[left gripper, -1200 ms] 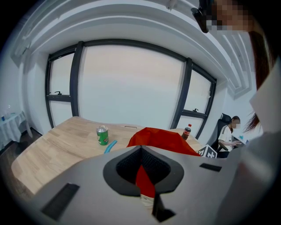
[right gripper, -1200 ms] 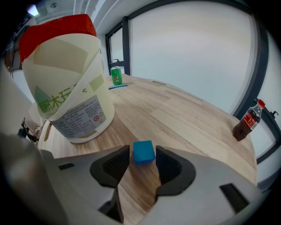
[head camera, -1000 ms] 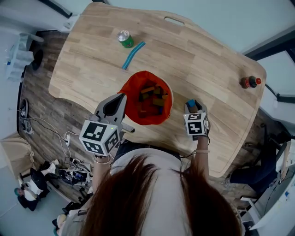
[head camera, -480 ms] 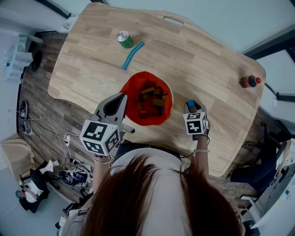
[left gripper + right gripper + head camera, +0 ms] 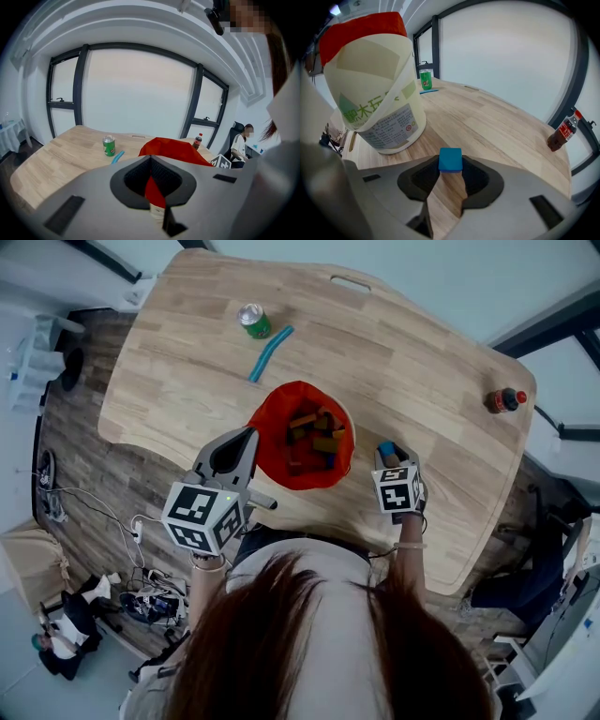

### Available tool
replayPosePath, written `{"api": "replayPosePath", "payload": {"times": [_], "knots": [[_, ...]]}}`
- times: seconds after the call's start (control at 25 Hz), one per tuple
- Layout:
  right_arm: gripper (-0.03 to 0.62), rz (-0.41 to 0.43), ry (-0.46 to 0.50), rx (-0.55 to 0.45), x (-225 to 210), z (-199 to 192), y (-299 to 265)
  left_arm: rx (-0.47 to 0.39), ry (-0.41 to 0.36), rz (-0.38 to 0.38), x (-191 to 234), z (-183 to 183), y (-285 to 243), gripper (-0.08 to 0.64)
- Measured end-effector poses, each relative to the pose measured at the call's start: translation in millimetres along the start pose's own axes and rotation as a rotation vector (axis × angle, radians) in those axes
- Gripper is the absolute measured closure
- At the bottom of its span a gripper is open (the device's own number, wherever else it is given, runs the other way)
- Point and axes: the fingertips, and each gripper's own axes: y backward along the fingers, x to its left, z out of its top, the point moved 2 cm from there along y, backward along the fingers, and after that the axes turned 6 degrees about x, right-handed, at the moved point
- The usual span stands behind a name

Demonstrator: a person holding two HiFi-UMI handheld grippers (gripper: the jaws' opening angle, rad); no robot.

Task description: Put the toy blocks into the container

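The container [image 5: 265, 418], a cream tub with a red liner, stands near the table's front edge and holds several toy blocks [image 5: 314, 442]. My left gripper [image 5: 247, 435] is at its left rim. In the left gripper view that gripper [image 5: 151, 161] has its jaws closed on the red liner [image 5: 173, 150]. Right of the tub [image 5: 379, 103], my right gripper [image 5: 389, 448] points down at the table. A blue block [image 5: 450, 159] sits between its tips. The right gripper's [image 5: 450, 165] jaws have just been closing, and both pads now touch the block.
A green can [image 5: 253, 319] and a blue stick [image 5: 271, 352] lie at the far side of the wooden table [image 5: 422, 362]. A cola bottle [image 5: 506, 401] stands at its right edge. A seated person [image 5: 241, 145] is at the far right in the left gripper view.
Both grippers keep their places. The blue block stays between the right jaws, and only the head view has shifted slightly.
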Motion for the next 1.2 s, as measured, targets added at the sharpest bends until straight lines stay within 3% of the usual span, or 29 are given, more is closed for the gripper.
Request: {"api": "replayPosePath", "payload": {"times": [1.2], "knots": [[0.431, -0.106, -0.139, -0.121, 21, 5, 82, -0.081, -0.059, -0.133, -3, 2, 38, 0.551]]}}
